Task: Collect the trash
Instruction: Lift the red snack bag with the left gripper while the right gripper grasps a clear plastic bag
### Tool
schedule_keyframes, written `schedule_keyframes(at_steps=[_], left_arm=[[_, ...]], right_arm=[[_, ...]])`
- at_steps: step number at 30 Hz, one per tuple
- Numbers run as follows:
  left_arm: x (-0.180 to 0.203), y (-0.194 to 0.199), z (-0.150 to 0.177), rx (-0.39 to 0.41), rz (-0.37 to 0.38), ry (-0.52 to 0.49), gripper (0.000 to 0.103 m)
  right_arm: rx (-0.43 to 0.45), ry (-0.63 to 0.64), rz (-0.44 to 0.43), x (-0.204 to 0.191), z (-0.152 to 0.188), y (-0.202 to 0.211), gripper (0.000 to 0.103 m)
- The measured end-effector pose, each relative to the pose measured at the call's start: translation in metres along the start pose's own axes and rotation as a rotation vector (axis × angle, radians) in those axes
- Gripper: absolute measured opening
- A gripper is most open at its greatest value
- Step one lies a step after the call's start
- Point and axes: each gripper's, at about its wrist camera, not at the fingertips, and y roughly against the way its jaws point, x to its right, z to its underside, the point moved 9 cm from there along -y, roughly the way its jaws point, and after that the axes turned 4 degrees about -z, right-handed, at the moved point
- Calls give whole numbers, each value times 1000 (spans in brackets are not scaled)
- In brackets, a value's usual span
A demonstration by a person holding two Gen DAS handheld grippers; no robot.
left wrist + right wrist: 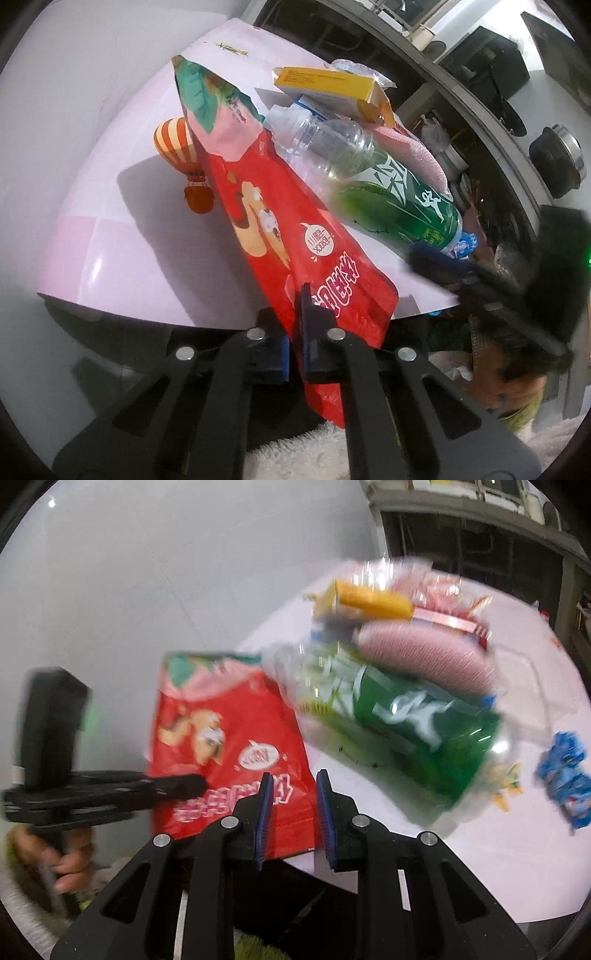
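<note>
The left hand-held gripper (pixel 295 332) at the bottom centre of its view is clenched on the lower edge of a red snack bag (pixel 258 206), which rises tilted towards the upper left over the white table (pixel 110 229). To the right of the bag lies a clear plastic bag (pixel 491 738) holding a green-labelled bottle (pixel 388 192), a yellow box (pixel 332 83) and a pink foam piece (pixel 413 151). In the right wrist view, the right hand-held gripper (pixel 293 812) stands slightly parted at the bottom centre with nothing between its blue pads (pixel 264 812). A blue wrapper (pixel 563 779) lies at the far right of the table.
</note>
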Motion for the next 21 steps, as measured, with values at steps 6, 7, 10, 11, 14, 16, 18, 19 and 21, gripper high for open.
schedule_keyframes(at_steps=[6,7,10,11,14,16,18,19,21], left_arm=[[-7,-3,-2,-2,-35,-31,3],[-10,-2,-3,-1,-38,-30,3],[-12,-3,-4,4,-41,-33,3],[-13,-3,-4,6,-44,-36,3],[-15,-6,-5,8,-51,-45,3],[-16,-7,-5,13,-50,-50,3],[-17,-7,-5,18,-47,-56,3],[-17,-7,-5,20,-45,-57,3],[-16,-7,-5,22,-42,-56,3]], right_arm=[[129,-6,-1,15,-46,63,44],[137,-6,10,19,-54,68,49],[125,-1,62,32,-77,66,51],[121,19,75,32,-85,64,51],[127,138,129,26,-107,55,56],[120,260,194,16,-120,42,56],[97,369,231,7,-128,23,56],[87,404,244,3,-132,17,56],[78,472,261,-1,-142,4,56]])
